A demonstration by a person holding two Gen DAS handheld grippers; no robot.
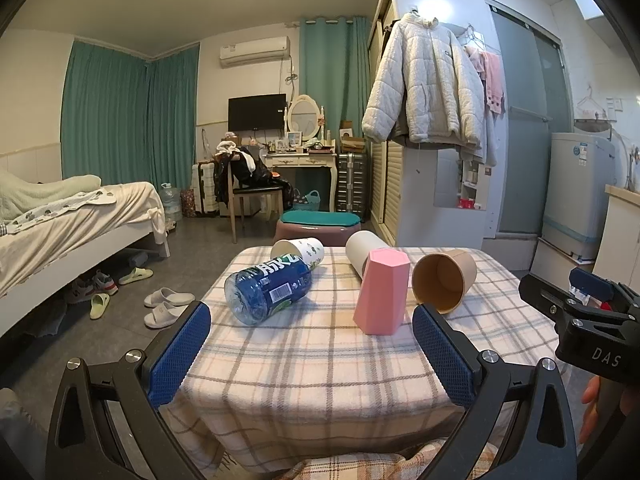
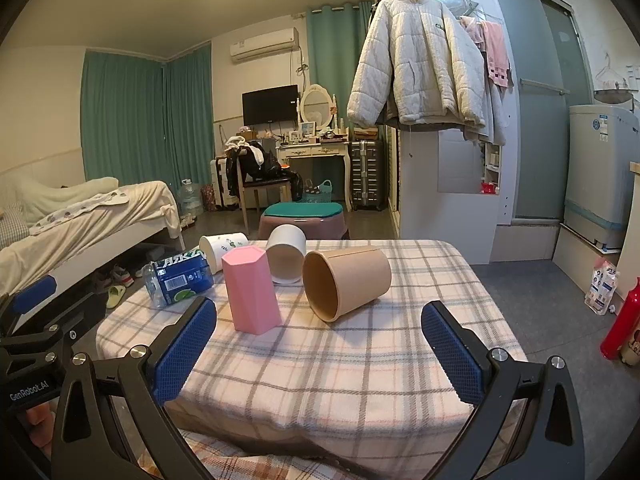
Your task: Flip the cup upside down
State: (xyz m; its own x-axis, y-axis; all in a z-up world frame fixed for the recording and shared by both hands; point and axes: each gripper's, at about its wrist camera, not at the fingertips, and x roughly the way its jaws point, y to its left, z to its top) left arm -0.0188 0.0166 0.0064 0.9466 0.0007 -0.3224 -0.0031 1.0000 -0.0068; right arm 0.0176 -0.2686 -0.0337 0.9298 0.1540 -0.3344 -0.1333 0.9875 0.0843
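Observation:
A pink hexagonal cup stands on the checked tablecloth with no opening showing on top. A brown paper cup lies on its side beside it, mouth toward me. A white cup and a printed white cup lie on their sides behind. My left gripper is open and empty, short of the cups. My right gripper is open and empty, short of the brown cup.
A blue-labelled water bottle lies on the table's left side. A stool with a green cushion stands behind the table. A bed is at the left, slippers on the floor. A red bottle stands at the right.

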